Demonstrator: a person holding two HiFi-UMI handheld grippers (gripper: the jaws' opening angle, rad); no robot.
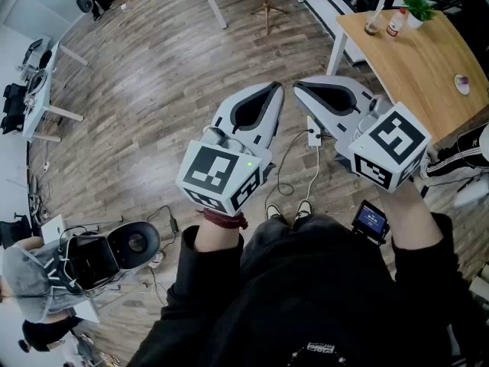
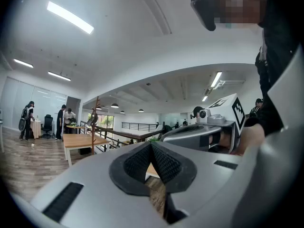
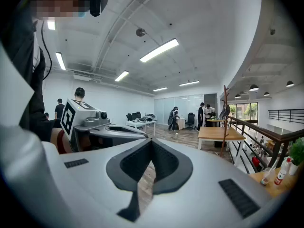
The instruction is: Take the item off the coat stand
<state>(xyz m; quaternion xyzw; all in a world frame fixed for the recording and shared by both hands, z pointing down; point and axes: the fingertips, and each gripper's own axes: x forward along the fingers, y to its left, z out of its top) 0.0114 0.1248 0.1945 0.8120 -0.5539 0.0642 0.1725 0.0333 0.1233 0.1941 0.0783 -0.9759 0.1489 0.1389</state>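
A thin wooden coat stand (image 3: 224, 127) rises far off beside a wooden table, and a dark item (image 3: 224, 111) hangs near its top. The left gripper view shows the same stand (image 2: 97, 122) small and distant, with the item (image 2: 93, 117) on it. From the head view only the stand's pole and feet (image 1: 266, 6) show at the top. My left gripper (image 1: 276, 89) and right gripper (image 1: 296, 86) are held side by side in front of my body, far from the stand. Both are shut with nothing between the jaws.
A wooden table (image 1: 428, 67) at the right carries bottles, a small plant (image 1: 417, 6) and a dish. Cables and a power strip (image 1: 313, 134) lie on the wood floor ahead. White desks (image 1: 42, 90) stand at the left. A railing (image 3: 251, 137) runs at the right, and people (image 3: 175, 118) stand far off.
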